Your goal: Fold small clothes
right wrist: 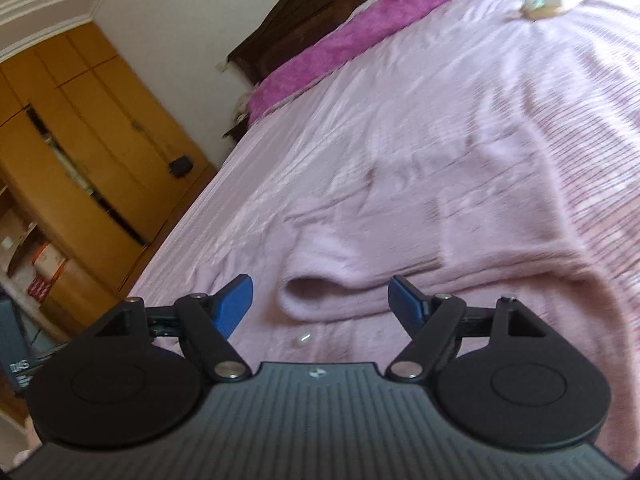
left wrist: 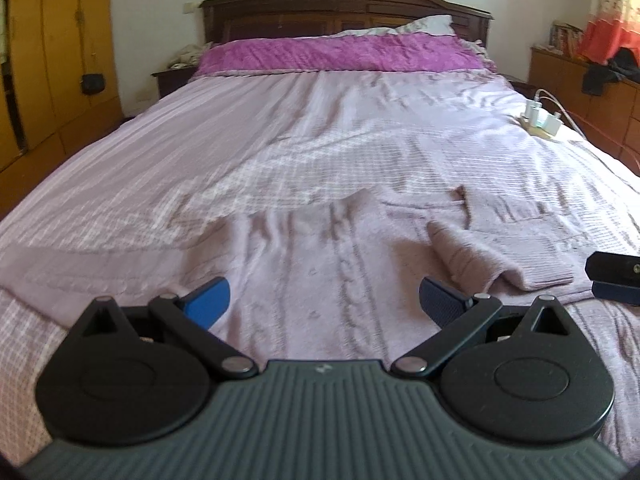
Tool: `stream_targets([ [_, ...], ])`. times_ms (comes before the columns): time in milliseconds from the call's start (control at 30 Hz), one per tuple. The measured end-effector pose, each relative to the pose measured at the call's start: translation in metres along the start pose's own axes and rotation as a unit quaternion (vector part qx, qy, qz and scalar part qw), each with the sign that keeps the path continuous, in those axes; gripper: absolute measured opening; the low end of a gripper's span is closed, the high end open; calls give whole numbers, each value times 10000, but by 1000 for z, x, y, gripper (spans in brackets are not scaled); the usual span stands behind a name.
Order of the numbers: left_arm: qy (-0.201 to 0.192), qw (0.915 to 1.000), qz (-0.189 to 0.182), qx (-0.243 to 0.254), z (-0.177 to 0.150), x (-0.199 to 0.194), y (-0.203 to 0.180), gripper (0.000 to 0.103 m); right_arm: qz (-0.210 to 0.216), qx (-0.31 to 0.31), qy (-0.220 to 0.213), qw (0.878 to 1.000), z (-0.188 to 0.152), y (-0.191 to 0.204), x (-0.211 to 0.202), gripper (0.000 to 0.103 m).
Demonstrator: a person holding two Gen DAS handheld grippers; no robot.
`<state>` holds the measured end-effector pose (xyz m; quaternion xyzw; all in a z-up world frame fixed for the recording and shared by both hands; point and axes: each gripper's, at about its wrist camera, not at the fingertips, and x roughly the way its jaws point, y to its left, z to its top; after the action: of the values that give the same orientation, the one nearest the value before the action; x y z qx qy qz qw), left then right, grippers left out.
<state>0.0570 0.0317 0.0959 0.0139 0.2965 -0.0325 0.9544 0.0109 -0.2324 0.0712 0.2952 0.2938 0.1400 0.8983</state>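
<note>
A pale pink cable-knit sweater [left wrist: 320,264] lies flat on the bed in front of me. One sleeve [left wrist: 472,260] is folded across its right side. My left gripper [left wrist: 322,304] is open and empty, low over the sweater's lower middle. My right gripper [right wrist: 322,306] is open and empty, just above the sleeve cuff opening [right wrist: 312,294] on the sweater [right wrist: 440,248]. The right gripper's fingers [left wrist: 616,276] show at the right edge of the left wrist view.
The bed [left wrist: 200,152] has a lilac striped cover and a magenta blanket [left wrist: 340,54] by the dark headboard [left wrist: 344,4]. A charger block with cables [left wrist: 540,120] lies on the bed's right side. Wooden wardrobes [right wrist: 80,140] stand left, a dresser [left wrist: 588,80] right.
</note>
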Motion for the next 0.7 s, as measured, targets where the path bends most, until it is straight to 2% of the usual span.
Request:
stream_targets([
  [267, -127, 9981, -419, 439, 17, 5, -41, 103, -601, 631, -508, 9949, 6, -42, -11, 80],
  [467, -98, 9920, -733, 1019, 19, 22, -83, 103, -574, 1054, -626, 9908, 5, -64, -16, 80],
  [600, -11, 9850, -1077, 1350, 14, 40, -110, 102, -596, 1253, -648, 9882, 4, -69, -15, 80],
  [667, -25, 9794, -1213, 1611, 9, 49, -125, 88, -537, 1367, -679, 9868, 3, -72, -16, 80],
  [700, -5, 9762, -1276, 1756, 7, 54, -132, 84, -501, 1424, -699, 9861, 2, -74, -18, 80],
])
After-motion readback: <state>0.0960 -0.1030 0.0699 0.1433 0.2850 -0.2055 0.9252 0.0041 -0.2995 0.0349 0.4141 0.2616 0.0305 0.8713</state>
